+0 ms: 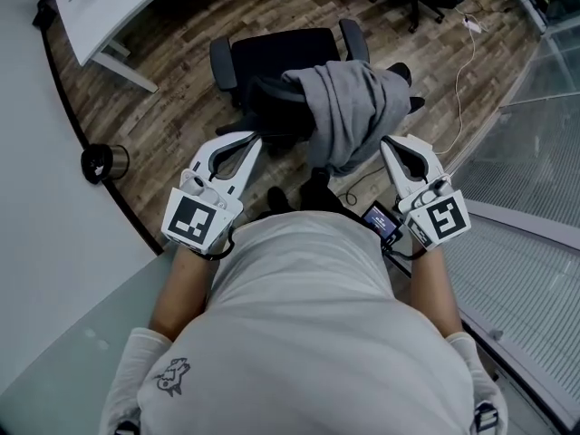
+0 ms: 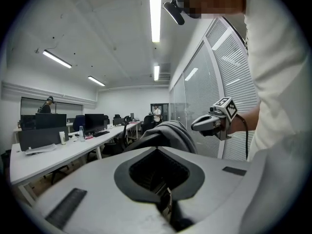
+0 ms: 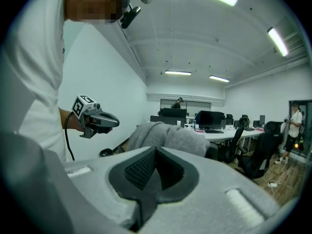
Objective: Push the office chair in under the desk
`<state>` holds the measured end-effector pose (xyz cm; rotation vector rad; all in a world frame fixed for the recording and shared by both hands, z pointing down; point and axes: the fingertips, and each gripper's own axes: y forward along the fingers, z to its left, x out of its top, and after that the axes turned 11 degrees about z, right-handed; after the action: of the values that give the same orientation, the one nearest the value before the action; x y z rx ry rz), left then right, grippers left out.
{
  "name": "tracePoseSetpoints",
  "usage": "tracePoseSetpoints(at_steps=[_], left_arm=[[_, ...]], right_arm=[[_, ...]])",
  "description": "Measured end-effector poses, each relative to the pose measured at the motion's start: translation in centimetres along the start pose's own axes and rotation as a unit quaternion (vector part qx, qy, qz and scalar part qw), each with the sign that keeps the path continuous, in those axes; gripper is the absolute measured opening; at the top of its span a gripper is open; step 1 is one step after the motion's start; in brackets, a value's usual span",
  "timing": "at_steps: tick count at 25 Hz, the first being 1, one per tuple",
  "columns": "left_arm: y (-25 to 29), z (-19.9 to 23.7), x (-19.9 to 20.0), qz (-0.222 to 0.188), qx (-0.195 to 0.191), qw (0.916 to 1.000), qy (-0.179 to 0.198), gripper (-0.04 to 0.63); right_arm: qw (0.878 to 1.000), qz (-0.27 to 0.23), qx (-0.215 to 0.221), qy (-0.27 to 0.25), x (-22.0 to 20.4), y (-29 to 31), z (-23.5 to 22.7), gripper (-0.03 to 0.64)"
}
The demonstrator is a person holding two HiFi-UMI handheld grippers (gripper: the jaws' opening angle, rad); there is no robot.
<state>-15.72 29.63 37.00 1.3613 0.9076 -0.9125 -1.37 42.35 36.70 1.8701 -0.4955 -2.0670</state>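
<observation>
Ideally, the left hand-held gripper [image 1: 252,141] and right hand-held gripper [image 1: 386,145], both closed on nothing, should press evenly on either side of the back of the office chair [image 1: 281,57], draped with a grey garment [image 1: 349,107] and standing well apart from the desk [image 1: 91,16], steering it straight under.

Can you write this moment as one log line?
left gripper: jaws shut, empty | right gripper: jaws shut, empty | office chair: grey garment draped over back, between grippers
</observation>
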Motion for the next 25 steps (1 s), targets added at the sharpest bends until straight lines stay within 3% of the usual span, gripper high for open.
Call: tracePoseSetpoints(at_steps=[9,14,22,25], left_arm=[[2.1,2.0,-1.4,0.045,0.026,0.9985,0.018,0.000],[3.8,1.7,-2.8,0.103,0.012,0.9930,0.056,0.006],[5.4,2.6,-5.6,0.209,-0.012,0.9715,0.110,0.075],[6.5,2.7,-7.3,0.255,-0.021,0.9556,0.146,0.123]], right_arm=[[1.000,0.004,0.025,-0.014,0.1,1.5,-4.0,0.003],[0.997,0.026,0.049,-0.044,-0.9,1.9,-6.2,0.003],[0.988,0.078,0.096,-0.093,-2.7,3.0,-9.9,0.089],[0.977,0.128,0.123,-0.121,-4.8,3.7,-10.3,0.108]])
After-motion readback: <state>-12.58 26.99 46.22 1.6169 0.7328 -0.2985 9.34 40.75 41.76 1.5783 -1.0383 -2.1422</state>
